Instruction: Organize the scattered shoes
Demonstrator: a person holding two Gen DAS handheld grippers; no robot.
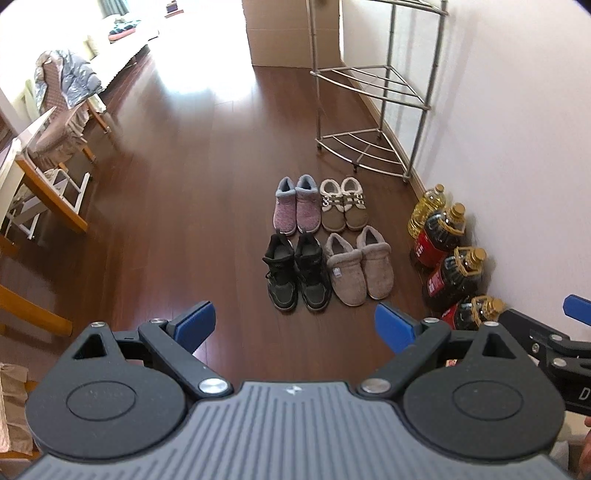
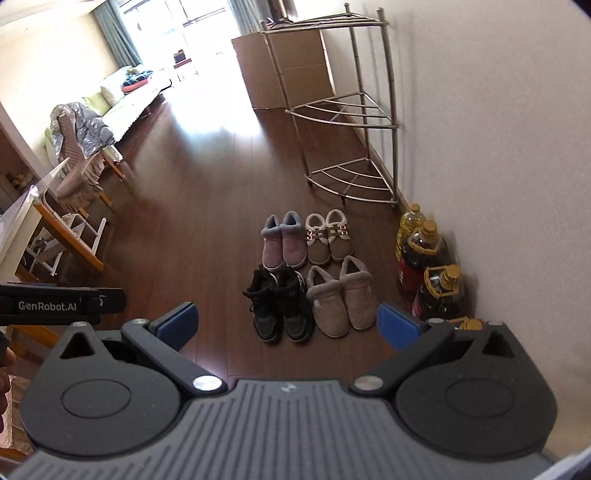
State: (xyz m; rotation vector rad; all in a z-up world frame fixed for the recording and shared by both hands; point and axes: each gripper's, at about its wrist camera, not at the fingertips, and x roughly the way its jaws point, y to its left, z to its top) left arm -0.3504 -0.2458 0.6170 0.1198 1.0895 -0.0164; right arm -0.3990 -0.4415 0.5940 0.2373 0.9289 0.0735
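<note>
1. I see four pairs of shoes (image 1: 314, 240) in a tidy two-by-two block on the floor (image 1: 184, 221) beside the oil bottles (image 1: 447, 254), likely so pairs stay matched.
2. My left gripper (image 1: 295, 325) and right gripper (image 2: 288, 325) hang above, fingers spread and empty, since nothing looks left to lift.

Four pairs of shoes stand on the floor (image 1: 184, 221) ahead of me in two rows of two. In the near row the laced sneakers (image 1: 295, 273) sit left, the plush slippers (image 1: 360, 271) right, touching side by side. Behind them the ankle boots (image 1: 295, 205) stand left and the strapped shoes (image 1: 344, 203) right. To the right, oil bottles (image 1: 448, 254) line the wall (image 1: 517, 147). Behind the shoes, a corner rack (image 1: 365, 147) stands against that wall, a cardboard box (image 1: 291, 33) beyond it.
</note>
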